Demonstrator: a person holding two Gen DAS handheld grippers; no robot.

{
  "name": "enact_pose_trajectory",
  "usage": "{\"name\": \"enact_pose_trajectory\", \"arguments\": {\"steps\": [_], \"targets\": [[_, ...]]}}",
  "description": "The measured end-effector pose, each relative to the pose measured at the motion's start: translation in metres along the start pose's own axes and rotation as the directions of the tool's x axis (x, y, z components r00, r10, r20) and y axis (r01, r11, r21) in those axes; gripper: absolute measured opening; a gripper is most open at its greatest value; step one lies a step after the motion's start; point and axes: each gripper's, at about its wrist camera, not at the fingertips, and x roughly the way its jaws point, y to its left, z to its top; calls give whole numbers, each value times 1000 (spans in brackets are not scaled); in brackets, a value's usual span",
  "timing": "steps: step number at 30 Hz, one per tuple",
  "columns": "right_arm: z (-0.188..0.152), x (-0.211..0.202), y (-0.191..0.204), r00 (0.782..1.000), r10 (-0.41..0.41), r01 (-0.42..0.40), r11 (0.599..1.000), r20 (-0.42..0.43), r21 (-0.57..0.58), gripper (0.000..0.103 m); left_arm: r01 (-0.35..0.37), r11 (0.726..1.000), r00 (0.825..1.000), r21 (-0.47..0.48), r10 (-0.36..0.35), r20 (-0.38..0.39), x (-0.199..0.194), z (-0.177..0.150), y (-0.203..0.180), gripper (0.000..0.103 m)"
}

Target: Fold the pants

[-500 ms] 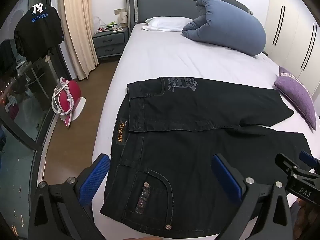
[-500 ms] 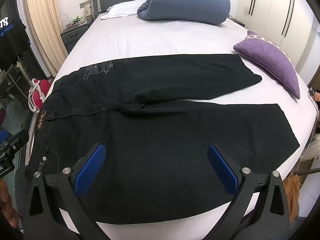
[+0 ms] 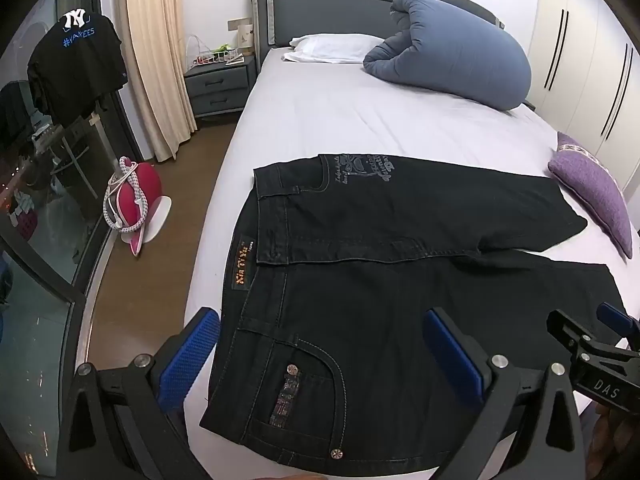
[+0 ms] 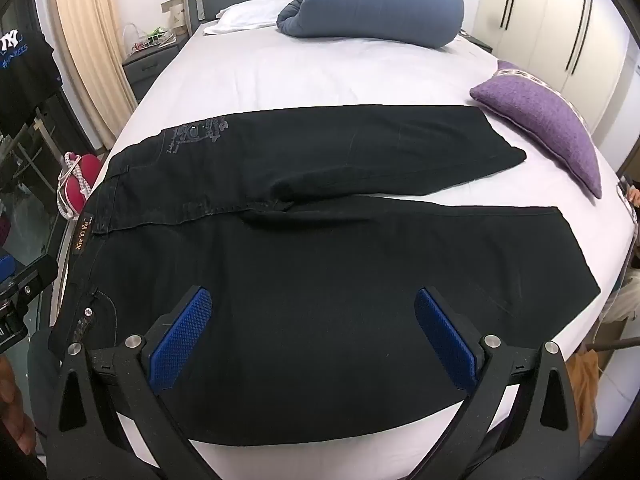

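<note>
Hovering over pants (image 4: 320,264), spread flat across bed (image 3: 320,128), waistband at left edge. We keep left gripper (image 3: 320,356) above waist pocket, right gripper (image 4: 312,328) above near leg. Both fingers wide apart, nothing clamped, ready for near-edge pickup.

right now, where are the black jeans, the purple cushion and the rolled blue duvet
black jeans (image 4: 340,280), right wrist view, on the near leg
purple cushion (image 4: 548,120), right wrist view, on its top face
rolled blue duvet (image 3: 460,52), left wrist view, on its bulging middle

"#YANKEES" and an NY logo mark the hanging black shirt (image 3: 76,68); "DAS" marks the right claw (image 3: 612,344).
</note>
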Motion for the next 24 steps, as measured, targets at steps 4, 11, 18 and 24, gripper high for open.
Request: {"name": "enact_pose_trajectory", "arguments": {"steps": [4, 11, 18, 24], "targets": [[0, 1, 1, 1000, -3, 3, 1000, -3, -3, 103, -1, 1000, 1000, 0, 1, -1, 0, 0, 0, 103], [-2, 4, 2, 1000, -4, 4, 1000, -8, -7, 103, -2, 1000, 1000, 2, 2, -1, 4, 0, 0, 103], [-2, 5, 3, 1000, -3, 3, 1000, -10, -7, 103, -2, 1000, 1000, 2, 2, -2, 4, 0, 0, 103], [-2, 5, 3, 1000, -4, 4, 1000, -10, -8, 103, -2, 1000, 1000, 4, 2, -2, 4, -1, 0, 103]]}}
